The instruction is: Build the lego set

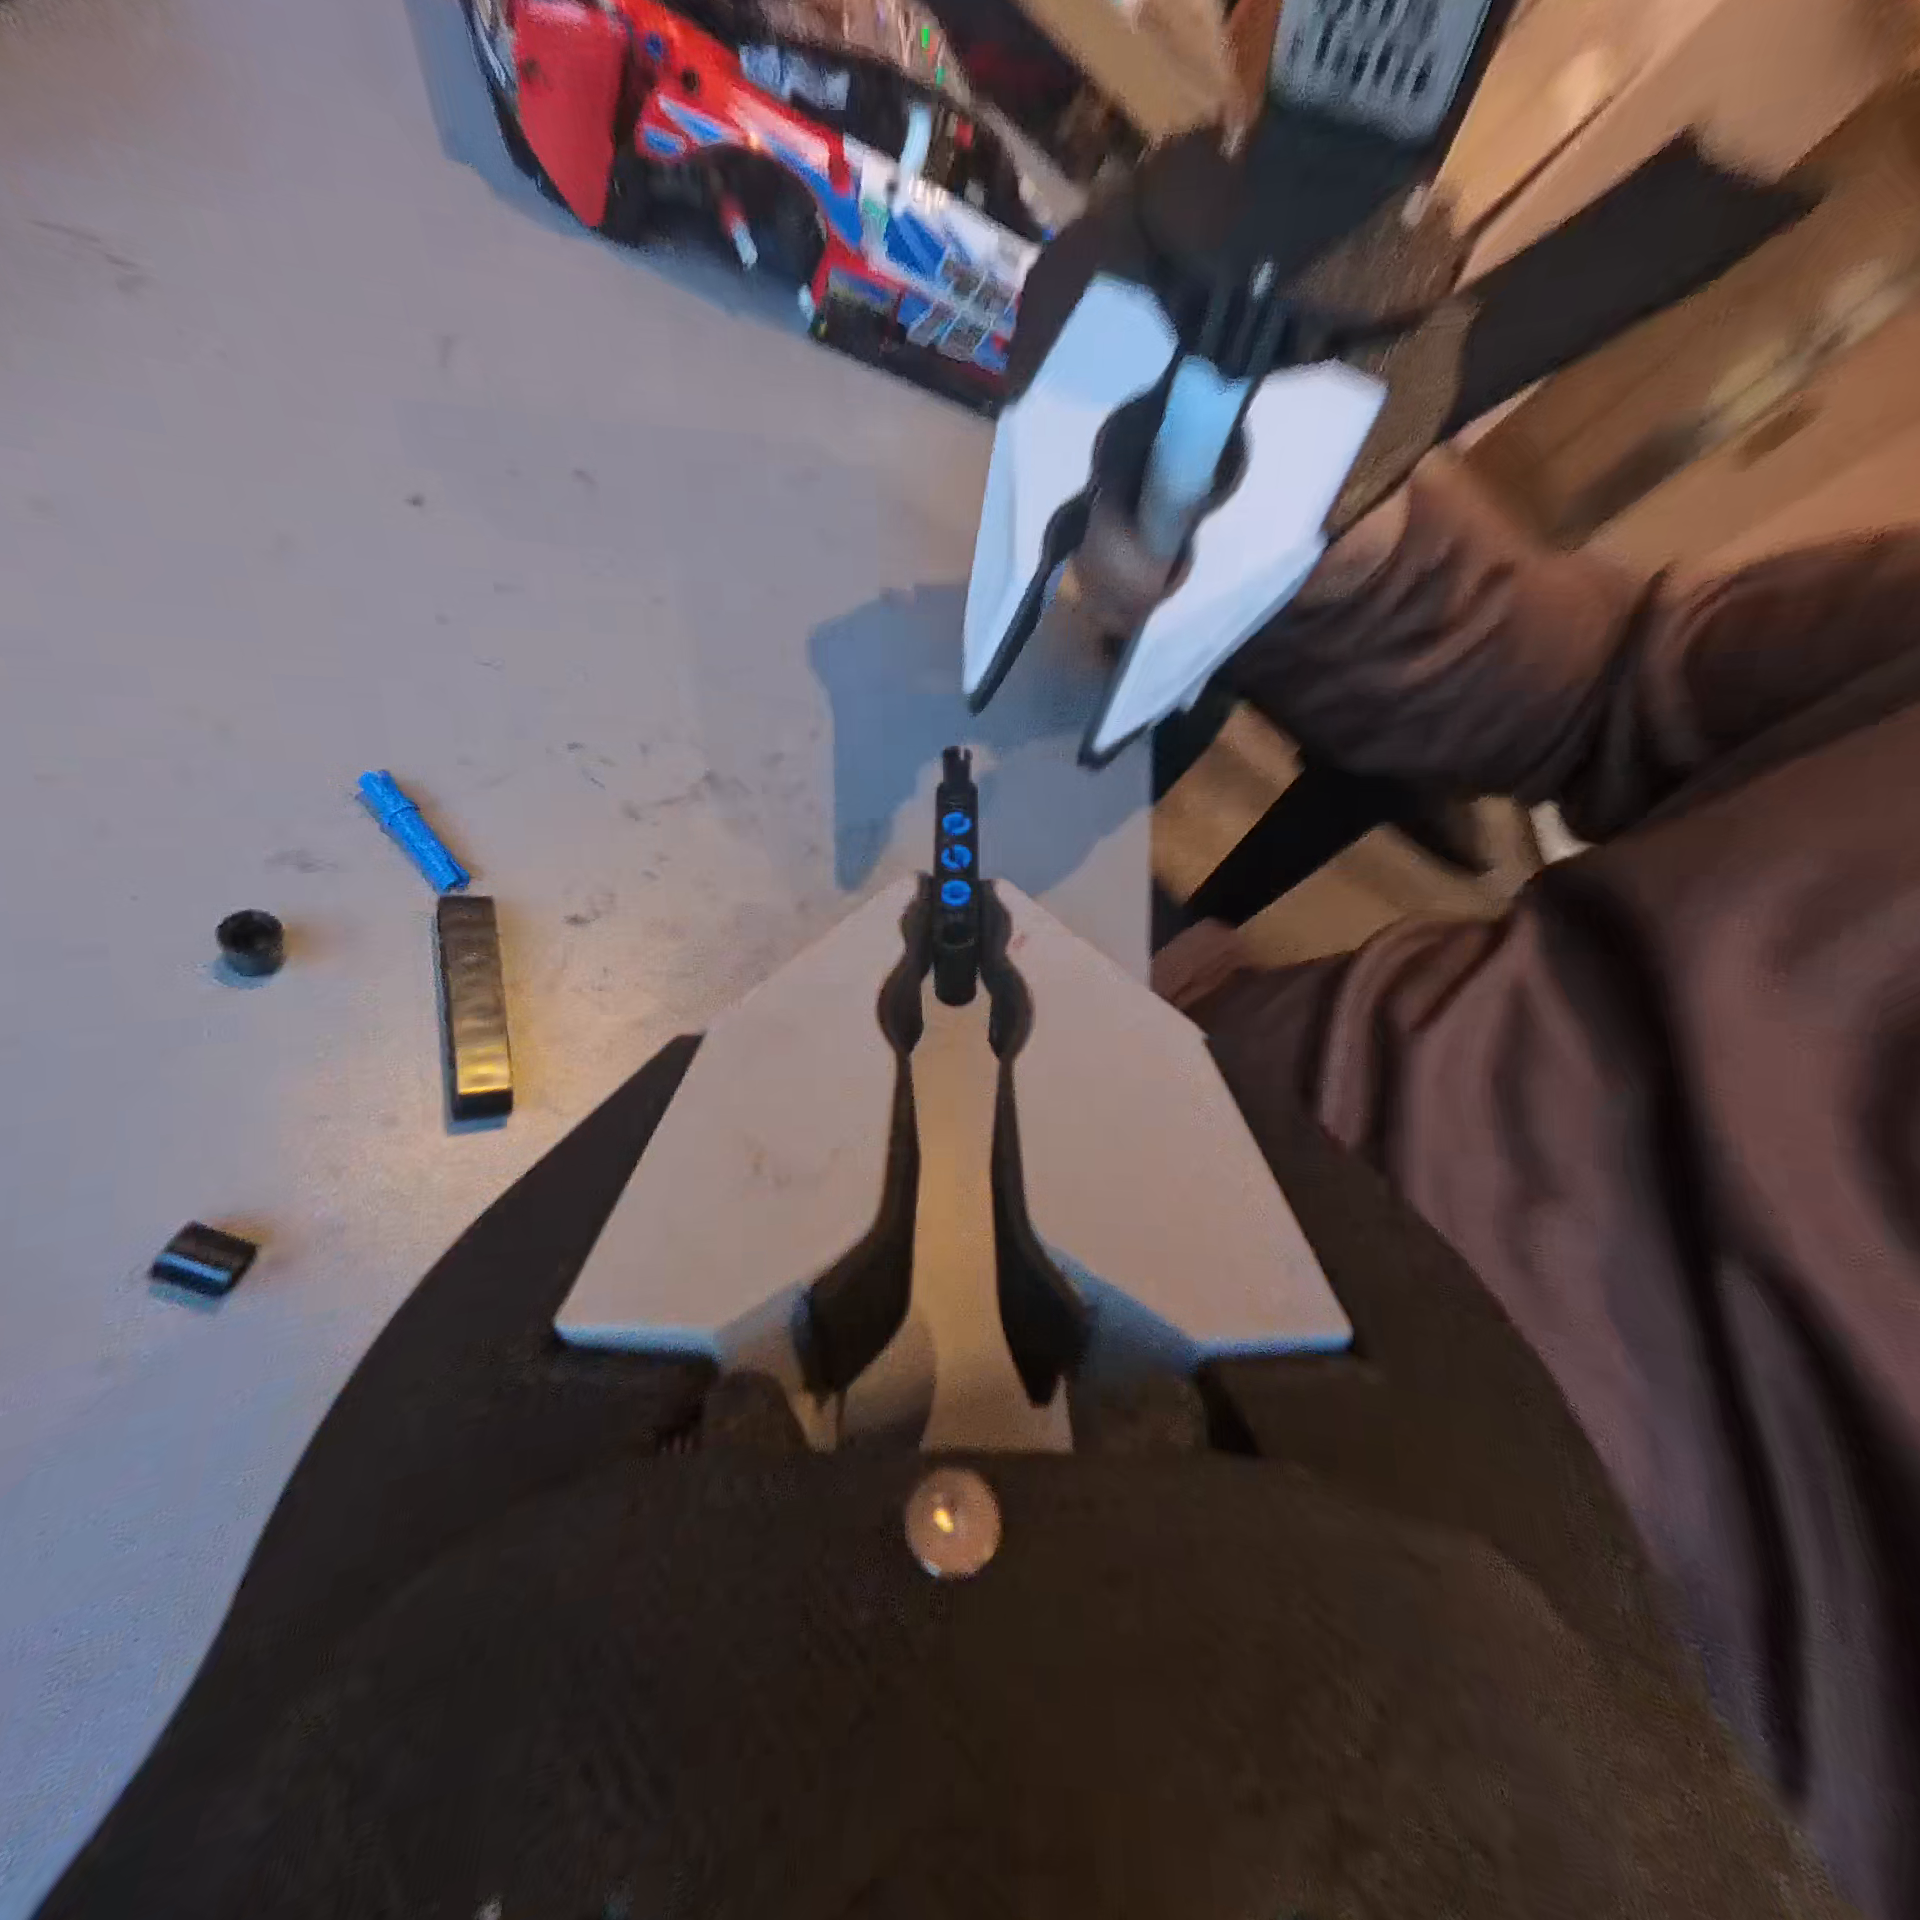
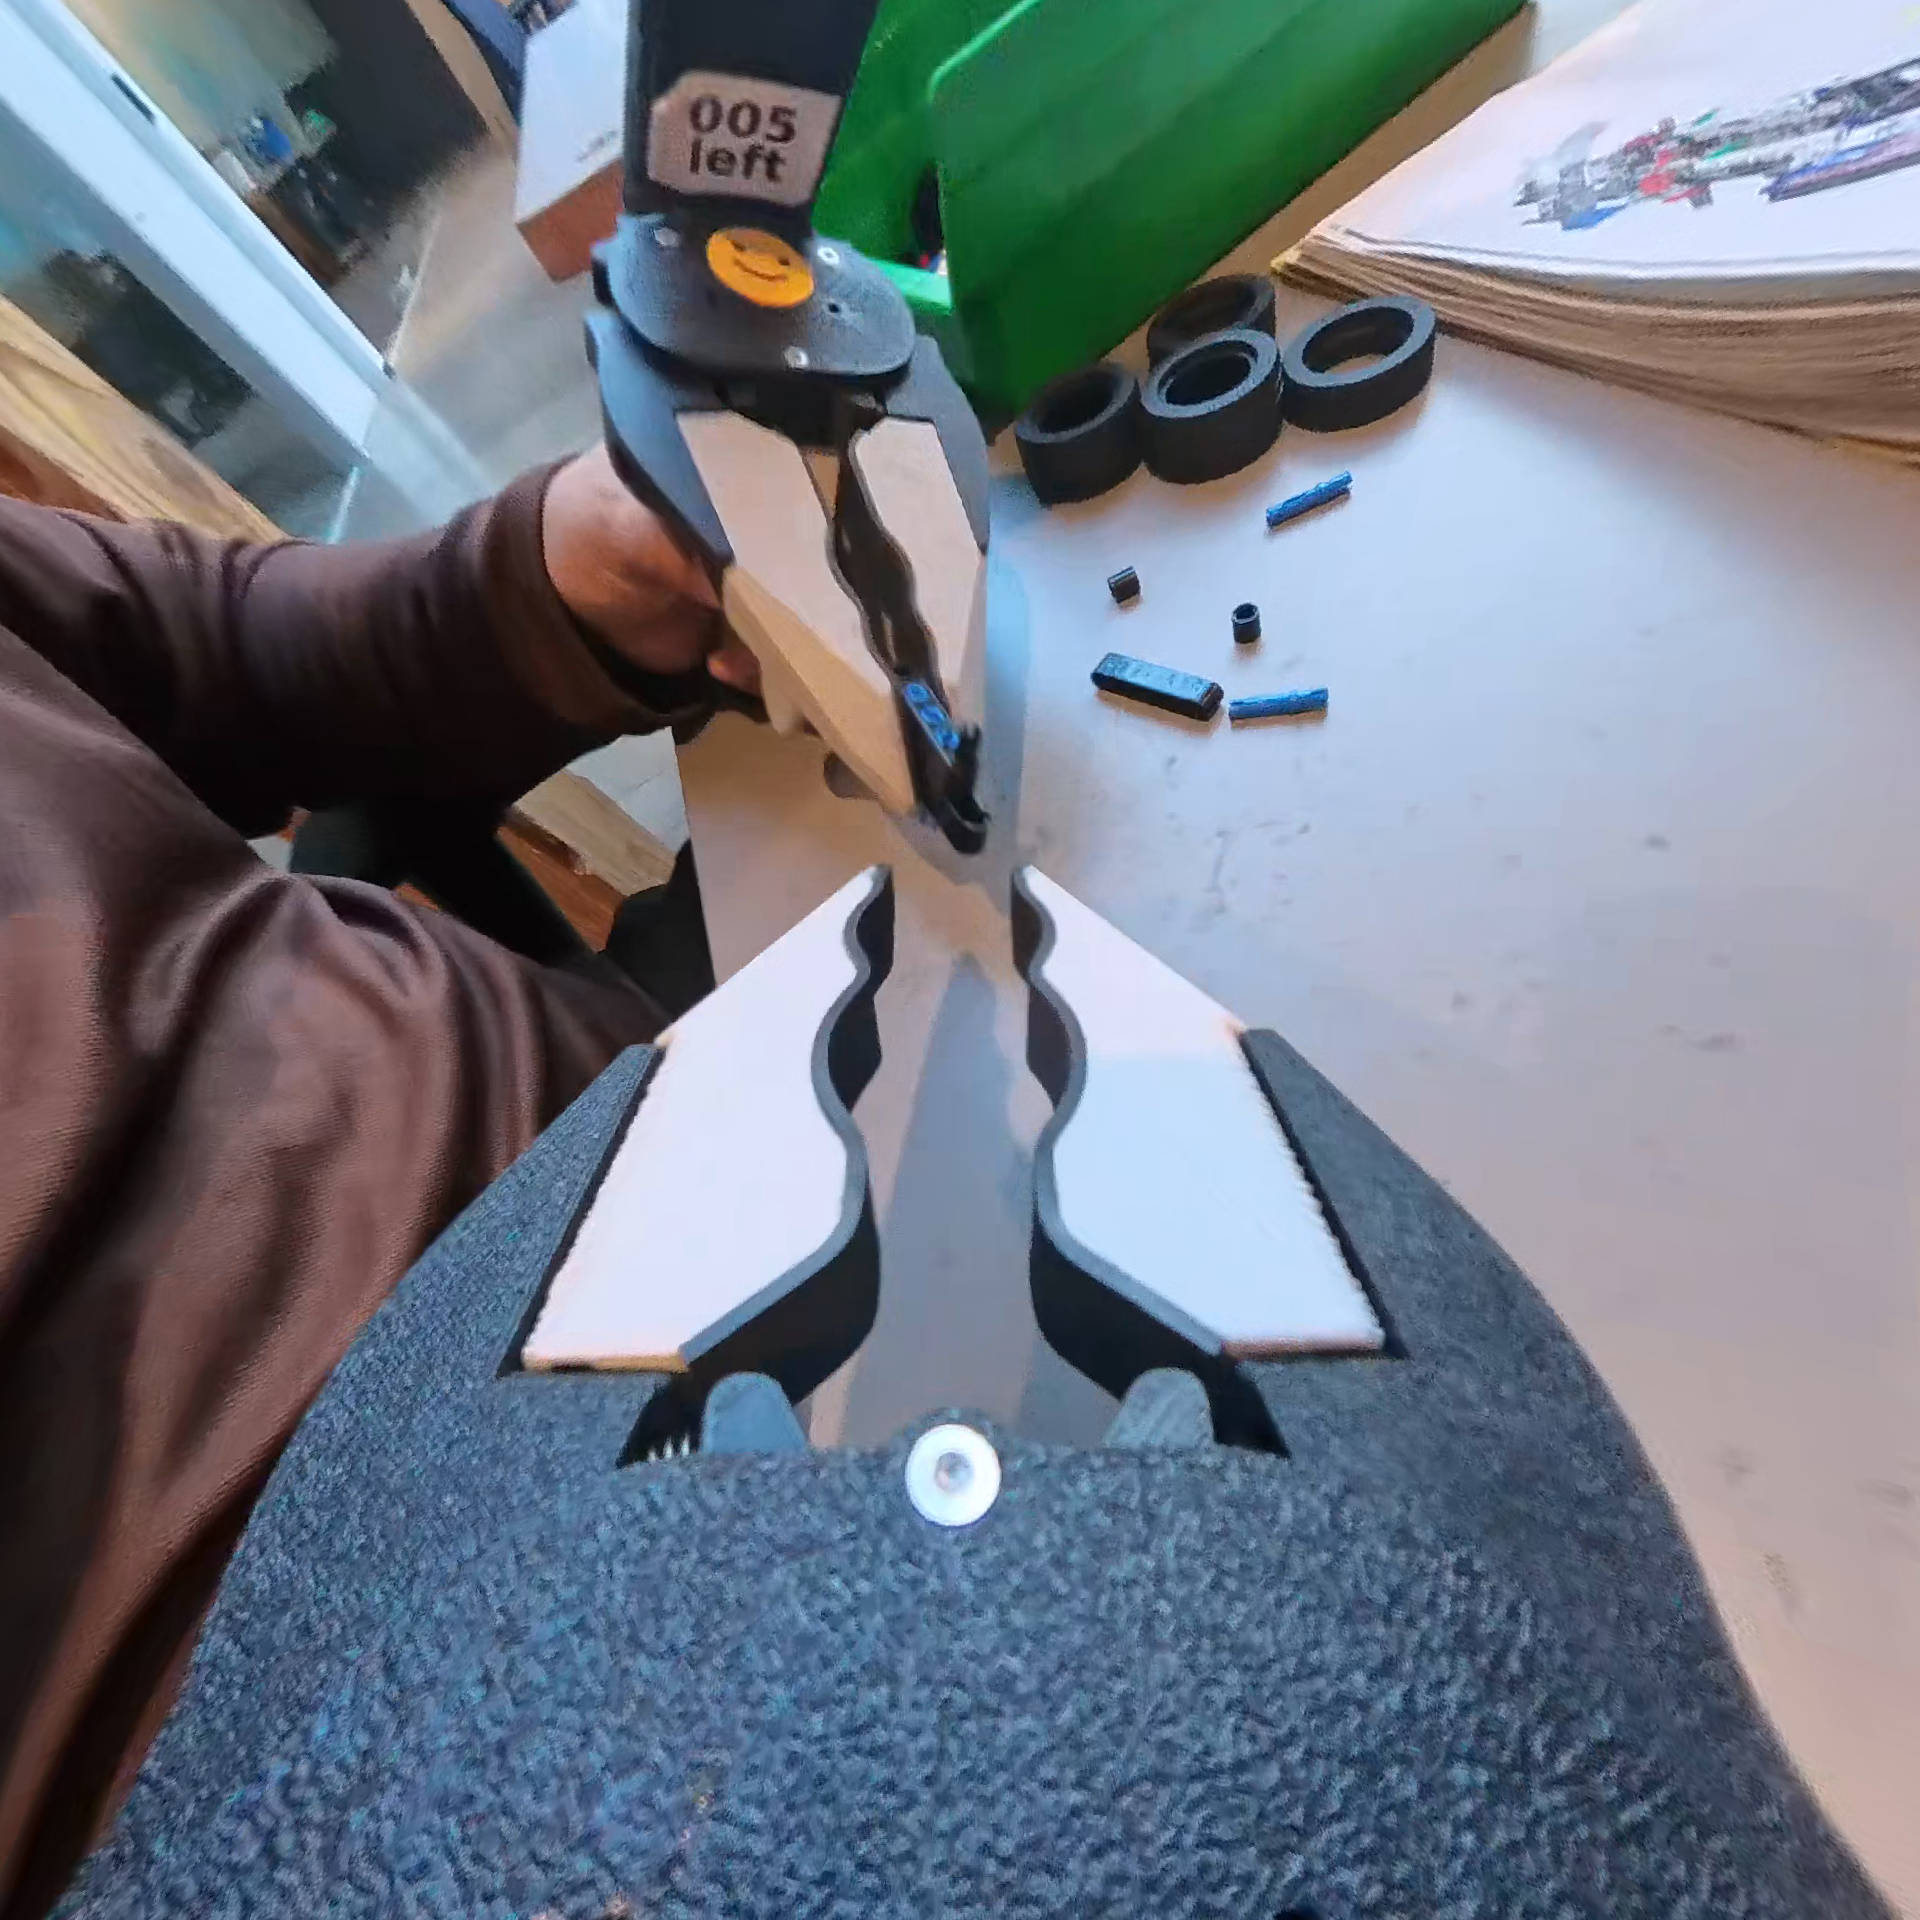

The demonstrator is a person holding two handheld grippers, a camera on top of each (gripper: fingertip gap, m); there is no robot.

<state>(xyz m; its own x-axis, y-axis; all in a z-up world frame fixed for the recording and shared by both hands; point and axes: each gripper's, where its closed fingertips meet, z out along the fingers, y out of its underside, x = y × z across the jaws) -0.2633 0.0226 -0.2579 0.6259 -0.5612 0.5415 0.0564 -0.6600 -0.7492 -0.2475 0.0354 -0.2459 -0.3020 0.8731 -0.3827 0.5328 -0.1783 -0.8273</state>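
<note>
My left gripper [image 1: 954, 906] is shut on a short black beam with three blue pins [image 1: 954, 857], held above the grey table near its edge; a black pin tip sticks out of the far end. The same beam shows in the right wrist view [image 2: 940, 753], pinched at the tip of the left gripper [image 2: 935, 800]. My right gripper [image 2: 953, 883] is open and empty, its tips just short of the beam. In the left wrist view the right gripper [image 1: 1039, 727] hangs open just beyond the beam.
Loose parts lie on the table [image 2: 1558, 935]: a black beam [image 2: 1155, 686], two blue axles [image 2: 1278, 703] [image 2: 1307, 499], small black bushes [image 2: 1245, 623], several black tyres [image 2: 1216, 395]. A green bin [image 2: 1143, 156] and an instruction booklet [image 2: 1662, 208] stand behind. The set's box [image 1: 779, 187] lies at the far side. Left and right tips are no more than a few centimetres apart.
</note>
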